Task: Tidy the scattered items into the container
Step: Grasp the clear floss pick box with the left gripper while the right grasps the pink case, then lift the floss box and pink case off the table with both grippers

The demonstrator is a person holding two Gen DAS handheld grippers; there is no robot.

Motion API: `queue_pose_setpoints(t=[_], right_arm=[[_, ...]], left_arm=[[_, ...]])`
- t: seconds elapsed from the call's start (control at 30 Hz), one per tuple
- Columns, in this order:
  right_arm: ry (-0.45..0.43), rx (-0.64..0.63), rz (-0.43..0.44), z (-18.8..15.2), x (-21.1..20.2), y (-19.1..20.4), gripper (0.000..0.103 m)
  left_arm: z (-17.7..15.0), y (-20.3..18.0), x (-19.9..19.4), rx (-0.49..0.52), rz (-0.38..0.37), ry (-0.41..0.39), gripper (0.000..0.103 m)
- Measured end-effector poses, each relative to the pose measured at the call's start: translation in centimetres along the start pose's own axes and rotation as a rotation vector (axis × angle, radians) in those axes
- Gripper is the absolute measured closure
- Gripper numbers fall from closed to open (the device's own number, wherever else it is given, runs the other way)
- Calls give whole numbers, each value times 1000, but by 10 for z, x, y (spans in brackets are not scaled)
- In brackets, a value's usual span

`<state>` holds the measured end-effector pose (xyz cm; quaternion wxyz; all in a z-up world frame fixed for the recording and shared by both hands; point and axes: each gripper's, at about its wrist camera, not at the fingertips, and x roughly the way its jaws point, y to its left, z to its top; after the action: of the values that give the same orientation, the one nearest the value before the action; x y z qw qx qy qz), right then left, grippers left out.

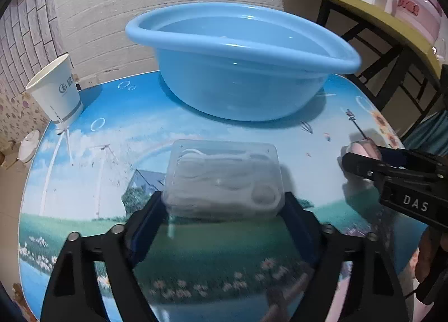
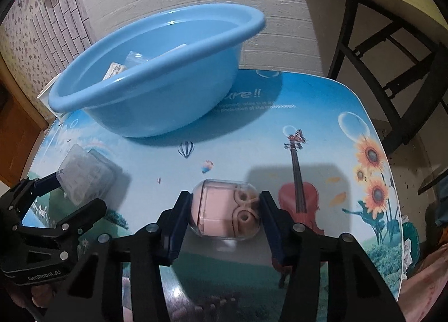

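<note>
A light blue basin (image 1: 240, 69) stands at the back of the table; in the right wrist view the basin (image 2: 156, 89) holds a few small packets (image 2: 131, 62). My left gripper (image 1: 224, 204) is shut on a clear plastic box of white items (image 1: 224, 179), held just above the table; the box also shows in the right wrist view (image 2: 84, 176). My right gripper (image 2: 224, 210) is shut on a clear case with pink contents (image 2: 224, 210), also held above the table. The pink case shows in the left wrist view (image 1: 361, 148).
A white paper cup (image 1: 56, 92) stands at the table's left back corner. The table (image 2: 322, 114) has a printed landscape top. A yellow shelf on black legs (image 1: 364, 11) with boxes stands to the right behind the table.
</note>
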<state>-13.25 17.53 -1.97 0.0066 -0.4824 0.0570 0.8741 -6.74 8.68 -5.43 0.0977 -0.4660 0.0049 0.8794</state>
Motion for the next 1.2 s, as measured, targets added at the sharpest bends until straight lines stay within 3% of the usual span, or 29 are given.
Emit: queue_pose_setpoints(t=[0.3,0.87,1.03,1.2], right_arm=[[4,-1,31,-21,-16,2,52],[10,-10,32,-19,-17,9,51],[5,-35,24,-19,-14,13,41],[-10,-61,18,-22,-15,13,41]], left_arm=[[-9,-1,-7,-33,-75,13,24],[-2,1,0,-7,-23,3,15],[1,2,3,-10,-13,0,14],[2,-1,6,2,11,-5,13]])
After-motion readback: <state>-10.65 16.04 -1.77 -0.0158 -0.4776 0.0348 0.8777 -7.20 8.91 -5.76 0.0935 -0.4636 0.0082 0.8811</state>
